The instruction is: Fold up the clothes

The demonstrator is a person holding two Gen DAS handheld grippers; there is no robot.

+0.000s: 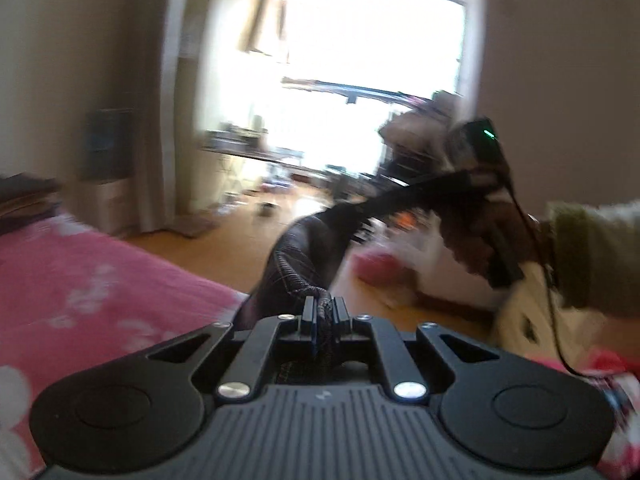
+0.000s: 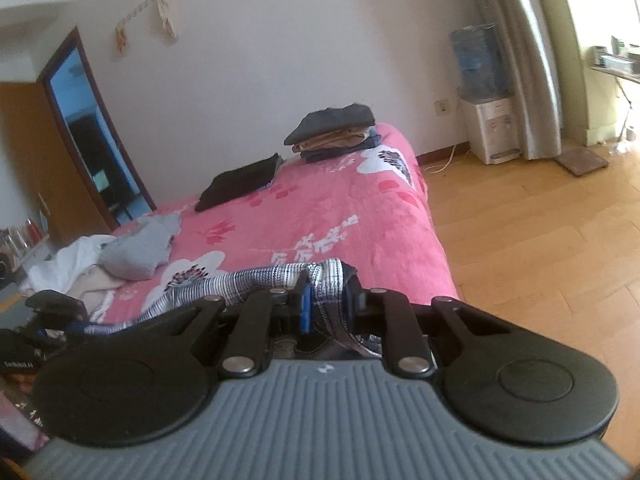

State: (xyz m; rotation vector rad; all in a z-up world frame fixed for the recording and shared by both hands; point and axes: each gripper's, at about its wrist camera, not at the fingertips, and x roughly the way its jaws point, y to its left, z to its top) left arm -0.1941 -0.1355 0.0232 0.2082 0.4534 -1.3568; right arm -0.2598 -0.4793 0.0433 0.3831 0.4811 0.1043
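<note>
Checked cloth stretched between both grippers

Fabric fills both of my jaws. My left gripper [image 1: 324, 312] has its jaws closed tight on a bunched end of the checked garment [image 1: 296, 264], which looks dark against the bright window [image 1: 372, 60]. From there the cloth rises in the air toward my right gripper [image 1: 436, 188], seen blurred with my hand [image 1: 476, 236] around its handle and a green sleeve [image 1: 592, 256] behind. In the right wrist view, my right gripper [image 2: 326, 304] is clamped on a wad of the same garment [image 2: 240, 280], here white with dark checks, and the cloth trails off to the left toward the other gripper [image 2: 52, 304]. Below lies the pink bed [image 2: 340, 208], carrying a stack of folded clothes [image 2: 336, 132], a folded black piece [image 2: 240, 182] and a loose heap of pale clothes [image 2: 108, 260].
</note>
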